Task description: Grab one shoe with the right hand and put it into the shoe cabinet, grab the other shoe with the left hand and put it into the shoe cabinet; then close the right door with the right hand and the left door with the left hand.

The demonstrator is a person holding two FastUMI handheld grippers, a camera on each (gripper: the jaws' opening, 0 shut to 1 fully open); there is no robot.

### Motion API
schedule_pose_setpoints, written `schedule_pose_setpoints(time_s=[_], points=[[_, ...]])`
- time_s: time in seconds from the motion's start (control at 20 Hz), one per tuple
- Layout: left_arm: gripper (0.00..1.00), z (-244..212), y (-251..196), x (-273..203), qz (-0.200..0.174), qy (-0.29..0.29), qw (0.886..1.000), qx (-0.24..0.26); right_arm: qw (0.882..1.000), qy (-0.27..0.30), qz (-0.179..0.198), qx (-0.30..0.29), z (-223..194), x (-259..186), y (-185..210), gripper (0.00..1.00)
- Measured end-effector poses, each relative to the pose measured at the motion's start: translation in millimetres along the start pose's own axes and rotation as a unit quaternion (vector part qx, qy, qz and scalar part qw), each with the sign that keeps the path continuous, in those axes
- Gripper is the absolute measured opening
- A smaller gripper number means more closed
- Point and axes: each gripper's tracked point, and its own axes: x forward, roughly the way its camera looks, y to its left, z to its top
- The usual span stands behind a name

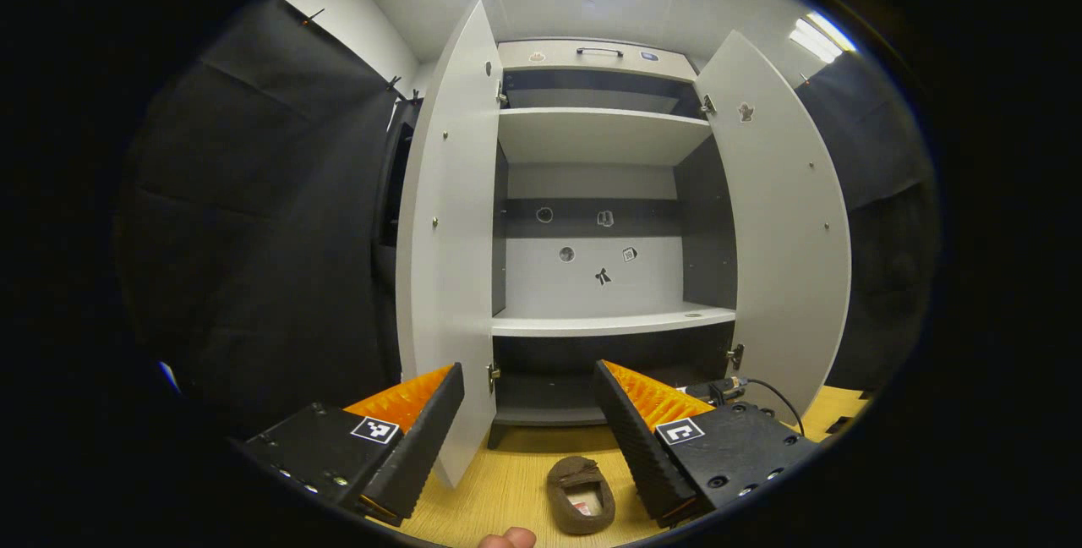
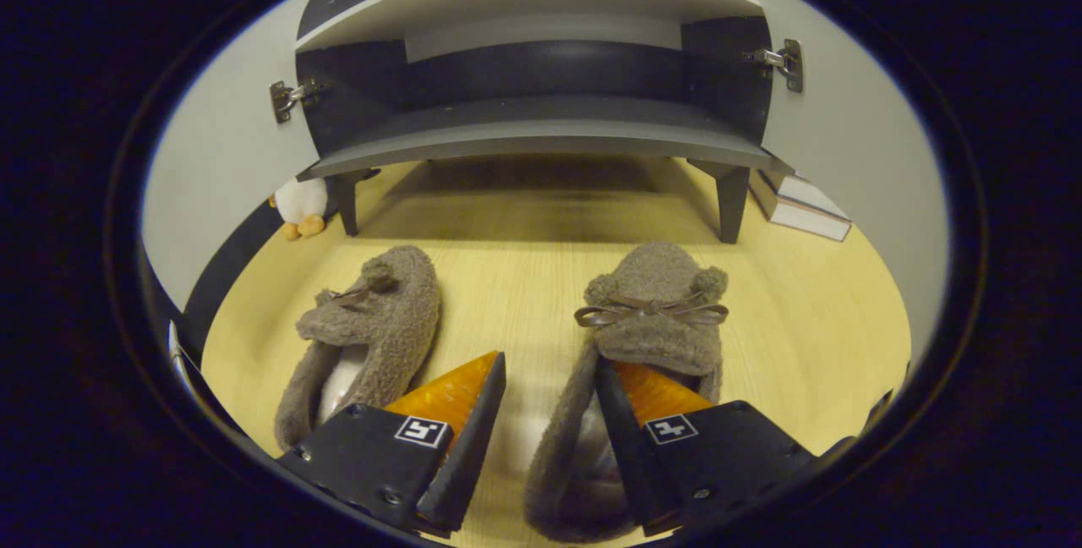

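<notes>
Straddling one side wall of the right slipper (image 2: pixel 651 320), the right gripper (image 2: pixel 549 413) has its jaws open, one finger inside the slipper. The left slipper (image 2: pixel 372 320) lies beside it on the table (image 2: pixel 803 311). The left gripper (image 1: pixel 528 421), jaws wide and empty, faces the open cabinet (image 1: pixel 592 193).

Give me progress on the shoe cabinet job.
Done: nothing stowed; the shelves are bare and both doors open. In hand: right gripper open, straddling the side wall of the right slipper, one finger inside it. Left: the left slipper, left gripper open and raised; both doors.
</notes>
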Motion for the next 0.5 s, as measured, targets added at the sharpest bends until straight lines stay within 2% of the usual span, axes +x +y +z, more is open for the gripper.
schedule_pose_setpoints(time_s=[0.15, 0.25, 0.35, 0.4, 0.5], points=[[0.94, -2, -1, -1, -0.002, 0.005, 1.0, -0.003, 0.999, -0.023, -0.046, -0.017, 2, 11, -16, 0.55], [0.94, -3, -2, -2, -0.003, 0.005, 1.0, -0.004, 0.997, -0.037, -0.061, -0.032, 1, 11, -21, 0.22], [0.94, -3, -3, -3, -0.004, 0.004, 1.0, -0.004, 0.998, -0.048, -0.039, -0.017, 1, 8, -20, 0.11], [0.94, -3, -3, -3, -0.004, 0.002, 1.0, -0.004, 0.998, -0.054, -0.029, -0.007, 4, 3, -21, 0.08], [0.94, -4, -4, -5, -0.005, 0.001, 1.0, -0.001, 0.995, -0.094, -0.033, -0.015, 20, -13, -33, 0.05]])
